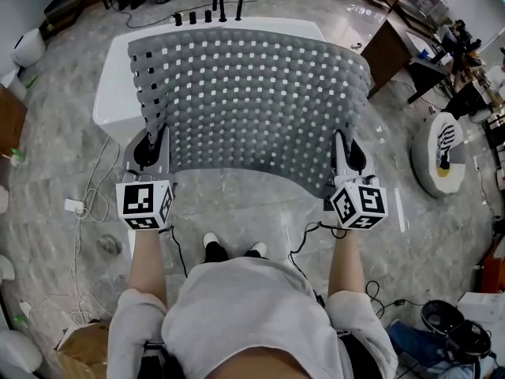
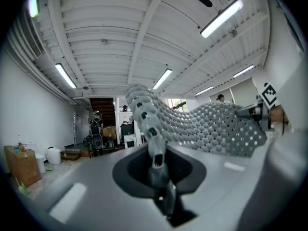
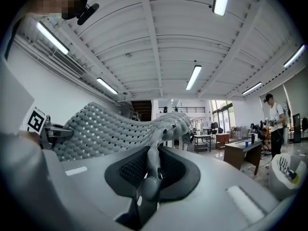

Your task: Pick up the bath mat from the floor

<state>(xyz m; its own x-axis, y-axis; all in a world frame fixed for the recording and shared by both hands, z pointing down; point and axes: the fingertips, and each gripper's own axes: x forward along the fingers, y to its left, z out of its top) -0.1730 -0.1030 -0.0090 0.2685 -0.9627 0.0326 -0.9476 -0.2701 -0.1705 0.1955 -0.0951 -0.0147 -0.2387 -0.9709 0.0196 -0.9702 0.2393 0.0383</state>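
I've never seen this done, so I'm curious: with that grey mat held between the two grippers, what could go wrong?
The left gripper and right gripper each pinch only a narrow bit of edge on the bath mat, so it might slip free. Its far end reaches over the white tub toward the black taps and could catch there.

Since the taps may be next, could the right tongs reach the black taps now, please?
Probably not: the right tongs are shut on the bath mat, which is spread between them and the black taps on the tub.
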